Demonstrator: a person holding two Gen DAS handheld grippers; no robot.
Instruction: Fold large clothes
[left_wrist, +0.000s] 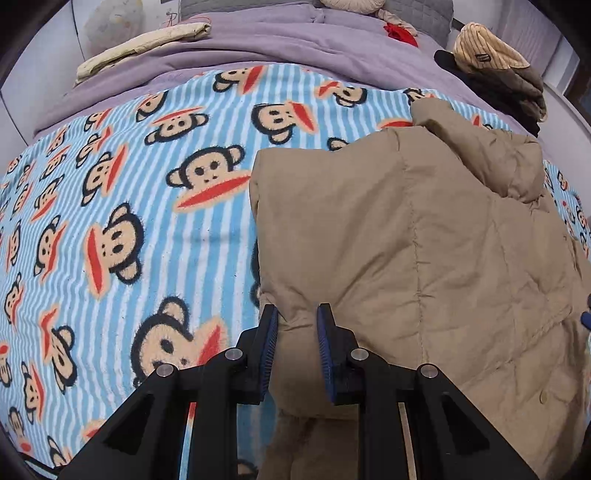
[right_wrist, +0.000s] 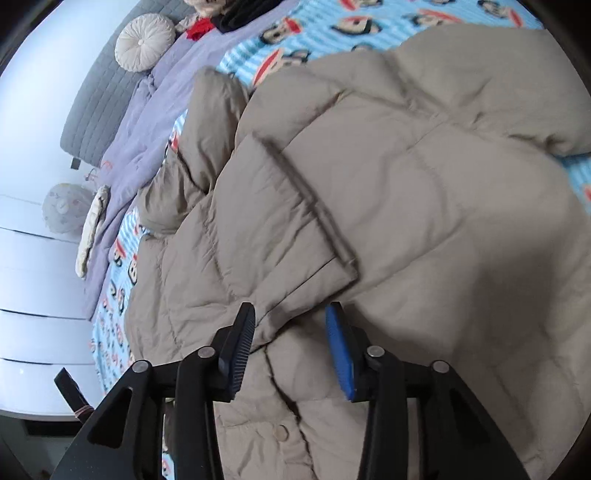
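Note:
A tan quilted puffer jacket (left_wrist: 424, 251) lies on a bed covered by a blue striped monkey-print blanket (left_wrist: 129, 206). My left gripper (left_wrist: 297, 314) is shut on a thick fold at the jacket's left front edge, the padded fabric filling the gap between the blue pads. In the right wrist view the jacket (right_wrist: 406, 184) fills most of the frame, with a folded panel or sleeve lying across it. My right gripper (right_wrist: 290, 312) is open just above the jacket near a seam, with fabric beneath it but not pinched.
A purple quilt (left_wrist: 258, 40) lies at the head of the bed with a cream folded cloth (left_wrist: 147, 40), a striped hat (left_wrist: 487, 48) on dark clothes, and a round cushion (right_wrist: 144, 42). White drawers (right_wrist: 33, 295) stand beside the bed.

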